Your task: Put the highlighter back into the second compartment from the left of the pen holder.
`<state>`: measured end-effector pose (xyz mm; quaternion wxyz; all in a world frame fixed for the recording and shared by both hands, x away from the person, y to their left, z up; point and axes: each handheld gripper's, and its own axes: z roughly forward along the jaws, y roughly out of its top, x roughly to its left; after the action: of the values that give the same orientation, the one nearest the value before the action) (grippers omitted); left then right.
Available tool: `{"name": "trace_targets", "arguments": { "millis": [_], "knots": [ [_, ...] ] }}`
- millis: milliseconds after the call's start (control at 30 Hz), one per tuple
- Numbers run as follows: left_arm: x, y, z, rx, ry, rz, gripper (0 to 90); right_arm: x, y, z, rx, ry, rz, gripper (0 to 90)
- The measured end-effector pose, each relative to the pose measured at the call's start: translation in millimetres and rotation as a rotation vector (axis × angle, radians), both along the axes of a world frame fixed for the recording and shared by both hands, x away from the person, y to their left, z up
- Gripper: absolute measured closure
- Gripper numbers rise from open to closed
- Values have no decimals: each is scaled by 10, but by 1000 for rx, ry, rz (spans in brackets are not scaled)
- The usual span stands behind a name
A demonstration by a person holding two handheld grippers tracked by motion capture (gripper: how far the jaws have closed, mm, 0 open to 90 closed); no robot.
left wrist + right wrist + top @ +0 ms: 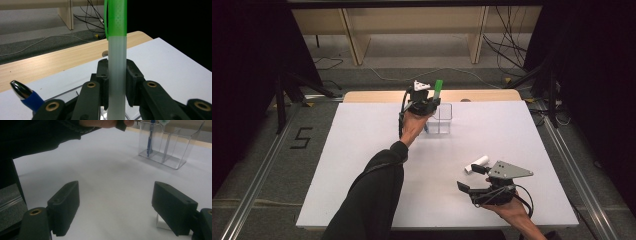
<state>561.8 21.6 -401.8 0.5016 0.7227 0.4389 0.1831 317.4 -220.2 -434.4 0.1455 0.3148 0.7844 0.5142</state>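
My left gripper (435, 102) is shut on a pen with a clear barrel and a green cap (438, 89), held upright at the far middle of the table, over the clear plastic divided box (444, 120). In the left gripper view the jaws (116, 83) press both sides of the barrel, with the green cap (116, 20) above them. A blue pen (30, 98) stands in the box below. My right gripper (471, 177) stands open near the front right, nothing between its jaws (116, 205). A small white cylinder (476, 164) lies beside its right jaw (162, 223).
The white table top (362, 165) ends in a wooden strip (372, 96) at the far edge. Cables and wooden shelf legs (354, 45) lie beyond it. The dark sleeve of the left arm (372, 195) crosses the front middle of the table.
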Motion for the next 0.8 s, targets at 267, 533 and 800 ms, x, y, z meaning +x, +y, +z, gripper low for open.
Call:
{"name": "trace_targets", "arguments": {
  "millis": [267,533,800],
  "knots": [
    [17,4,-18,-6,2,13,754,0,0,-1,-1,0,1,232],
    [40,5,-70,-5,16,24,753,0,3,-2,-1,-1,3,232],
    [47,-10,-98,9,29,24,752,-1,3,-4,-2,0,4,234]
  ]
}}
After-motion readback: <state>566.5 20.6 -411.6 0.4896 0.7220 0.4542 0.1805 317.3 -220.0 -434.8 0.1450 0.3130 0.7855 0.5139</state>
